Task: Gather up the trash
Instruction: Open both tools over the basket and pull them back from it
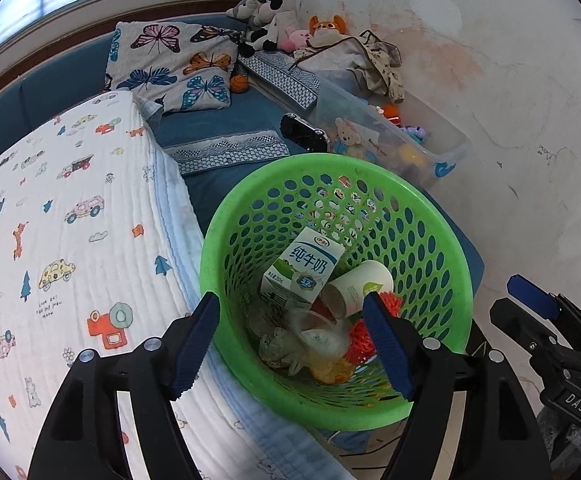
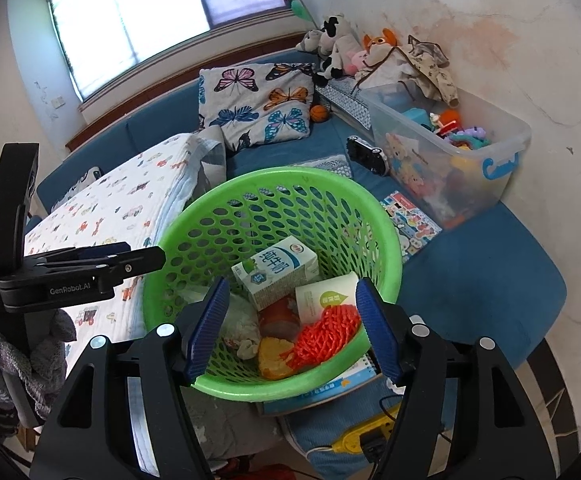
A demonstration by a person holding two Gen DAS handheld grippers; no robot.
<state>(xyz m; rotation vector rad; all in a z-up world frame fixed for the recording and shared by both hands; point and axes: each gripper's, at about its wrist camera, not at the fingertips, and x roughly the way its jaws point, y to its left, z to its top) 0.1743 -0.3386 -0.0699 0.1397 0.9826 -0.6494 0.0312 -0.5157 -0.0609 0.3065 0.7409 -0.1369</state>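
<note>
One green basket (image 1: 430, 396) is sitting on the blue sofa, just beside the car-print blanket (image 1: 70, 240). Inside it are lying one milk carton (image 1: 304, 268), one paper cup (image 1: 360, 288), one clear plastic cup (image 1: 318, 330), one red mesh net (image 2: 326, 334), one piece of orange peel (image 2: 276, 354) and some crumpled tissue (image 1: 280, 350). The basket is perforated all round, with a smooth rim. The left gripper (image 1: 290, 344) is tilting down over the basket, jaws standing wide and holding nothing. The right gripper (image 2: 292, 326) is hanging over the basket's near rim, jaws wide apart and empty.
</note>
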